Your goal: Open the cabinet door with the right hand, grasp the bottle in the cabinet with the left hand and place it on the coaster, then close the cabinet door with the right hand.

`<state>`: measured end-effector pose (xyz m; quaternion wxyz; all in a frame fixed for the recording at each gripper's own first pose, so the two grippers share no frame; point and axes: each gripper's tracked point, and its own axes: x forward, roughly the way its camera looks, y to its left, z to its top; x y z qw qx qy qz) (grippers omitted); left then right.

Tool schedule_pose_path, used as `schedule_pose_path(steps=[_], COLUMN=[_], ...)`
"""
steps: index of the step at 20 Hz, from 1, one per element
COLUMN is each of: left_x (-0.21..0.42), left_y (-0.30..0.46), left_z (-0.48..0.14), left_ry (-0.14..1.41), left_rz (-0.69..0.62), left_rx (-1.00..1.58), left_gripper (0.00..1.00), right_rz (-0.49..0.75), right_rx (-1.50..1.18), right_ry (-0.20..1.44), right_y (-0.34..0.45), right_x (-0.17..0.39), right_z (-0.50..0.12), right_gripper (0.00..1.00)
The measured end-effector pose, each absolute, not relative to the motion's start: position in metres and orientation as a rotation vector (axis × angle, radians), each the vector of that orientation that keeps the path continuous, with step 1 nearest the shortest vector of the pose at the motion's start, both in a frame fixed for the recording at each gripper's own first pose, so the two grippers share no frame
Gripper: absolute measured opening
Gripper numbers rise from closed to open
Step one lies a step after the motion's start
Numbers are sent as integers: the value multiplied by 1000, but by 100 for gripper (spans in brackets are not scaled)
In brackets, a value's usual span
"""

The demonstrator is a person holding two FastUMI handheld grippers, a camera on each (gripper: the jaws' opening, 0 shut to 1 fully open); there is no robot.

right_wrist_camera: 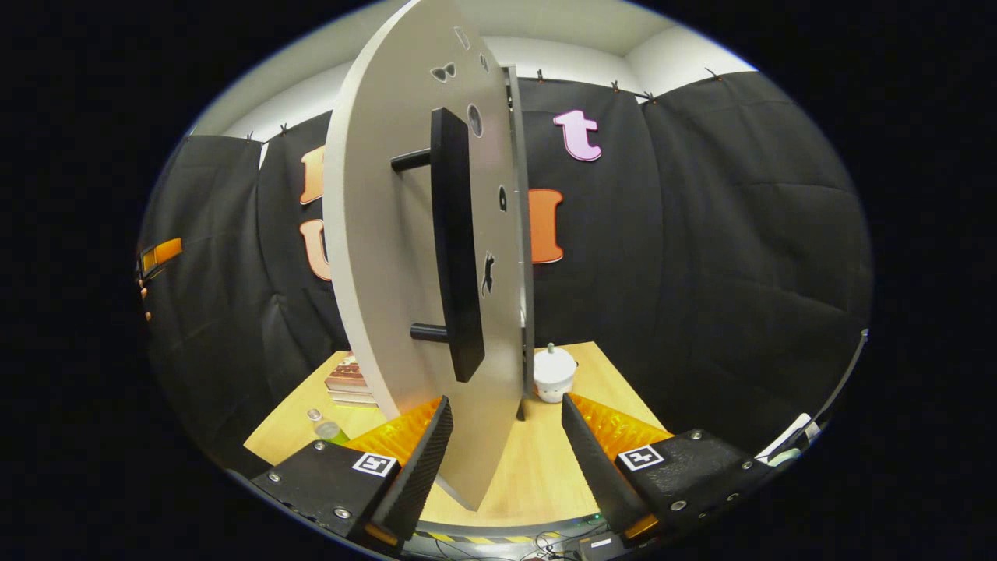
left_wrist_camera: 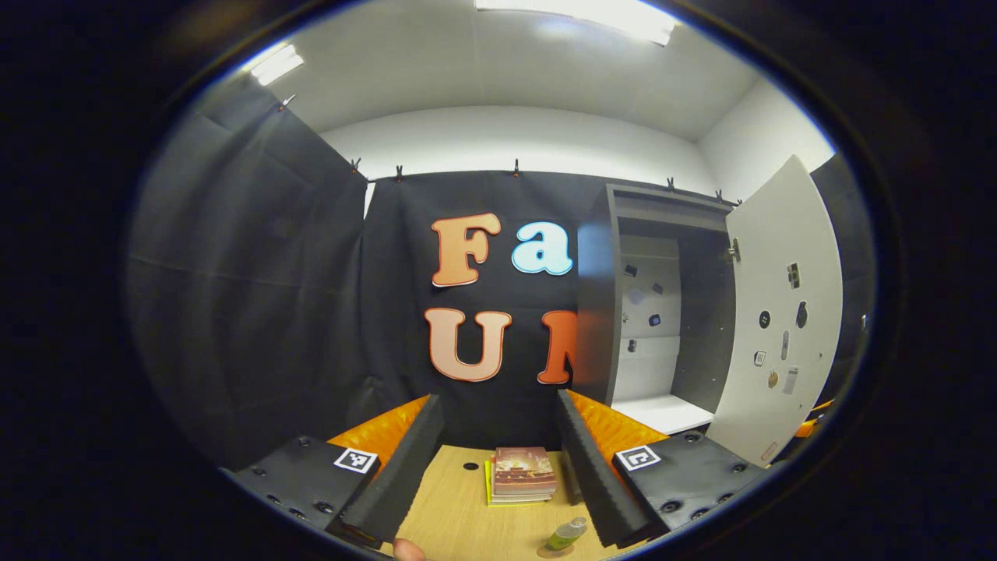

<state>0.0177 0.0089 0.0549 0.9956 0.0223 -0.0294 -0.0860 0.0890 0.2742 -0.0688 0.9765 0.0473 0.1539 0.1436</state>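
Observation:
A small green bottle [left_wrist_camera: 567, 532] stands on a round brown coaster [left_wrist_camera: 551, 552] on the wooden table, below and just right of my left gripper [left_wrist_camera: 498, 460]. That gripper is open, raised above the table, holding nothing. The grey cabinet [left_wrist_camera: 596, 312] stands open at the right, its white shelf [left_wrist_camera: 662, 413] bare and its white door [left_wrist_camera: 779, 327] swung out. In the right gripper view the door [right_wrist_camera: 389, 257] and its black bar handle [right_wrist_camera: 456, 241] are very close. My right gripper [right_wrist_camera: 502, 436] is open, with the door's lower edge between its fingers. The bottle [right_wrist_camera: 327, 428] sits at lower left.
A stack of books [left_wrist_camera: 522, 474] lies on the table [left_wrist_camera: 459, 514] beyond the bottle, also seen as books [right_wrist_camera: 347, 382] left of the door. A white lidded pot [right_wrist_camera: 554, 374] stands behind the door's edge. Black cloth walls close in the booth.

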Motion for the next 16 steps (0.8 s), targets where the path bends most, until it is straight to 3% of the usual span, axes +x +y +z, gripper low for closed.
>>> schedule_pose_path(steps=[9, 16], left_x=[26, 34], left_y=[50, 83], left_z=[69, 70], left_ry=[-71, -76], left_rz=[-121, -90], left_rx=[59, 76], left_gripper=[93, 97], right_rz=[365, 451], right_rx=[95, 102], right_ry=[271, 259], right_y=[306, 321], right_x=[111, 123], right_z=[-66, -61], right_gripper=[88, 90])
